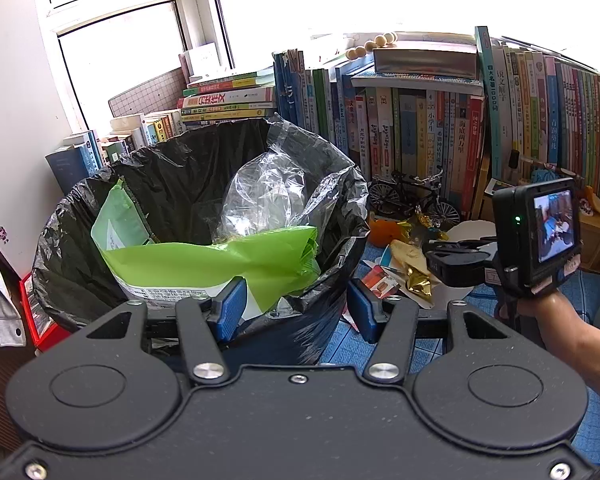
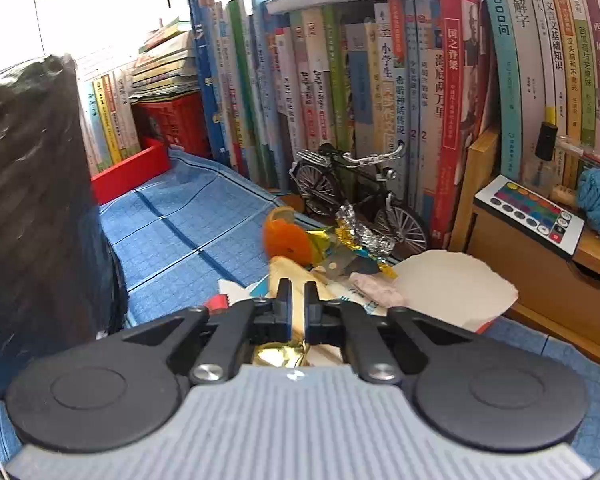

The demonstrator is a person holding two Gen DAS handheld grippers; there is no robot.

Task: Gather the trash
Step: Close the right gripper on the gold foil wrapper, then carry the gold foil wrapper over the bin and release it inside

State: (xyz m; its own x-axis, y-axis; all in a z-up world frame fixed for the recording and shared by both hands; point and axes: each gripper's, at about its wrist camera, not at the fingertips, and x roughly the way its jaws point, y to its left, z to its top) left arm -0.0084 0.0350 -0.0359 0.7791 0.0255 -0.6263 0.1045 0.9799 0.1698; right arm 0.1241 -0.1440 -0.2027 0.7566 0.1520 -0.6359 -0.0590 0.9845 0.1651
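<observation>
A bin (image 1: pixel 332 208) lined with a black bag holds a green package (image 1: pixel 220 256) and clear plastic film (image 1: pixel 260 196). My left gripper (image 1: pixel 296 310) is open and straddles the bin's near rim, one blue pad (image 1: pixel 230 308) inside and the other outside. The bin also fills the left of the right wrist view (image 2: pixel 32 200). My right gripper (image 2: pixel 298 286) is shut on a pale yellow wrapper with a gold lining (image 2: pixel 278 354), just above the trash pile. The left wrist view shows that gripper (image 1: pixel 430 250) with the wrapper (image 1: pixel 410 258) hanging from it.
An orange peel (image 2: pixel 286 238), crumpled foil (image 2: pixel 360 232), a pink tissue (image 2: pixel 374 286), a white paper plate (image 2: pixel 452 284) and a red wrapper (image 1: pixel 380 282) lie on the blue mat (image 2: pixel 188 232). A model bicycle (image 2: pixel 356 196) stands before rows of books. A wooden box (image 2: pixel 540 280) carries a remote (image 2: pixel 532 216).
</observation>
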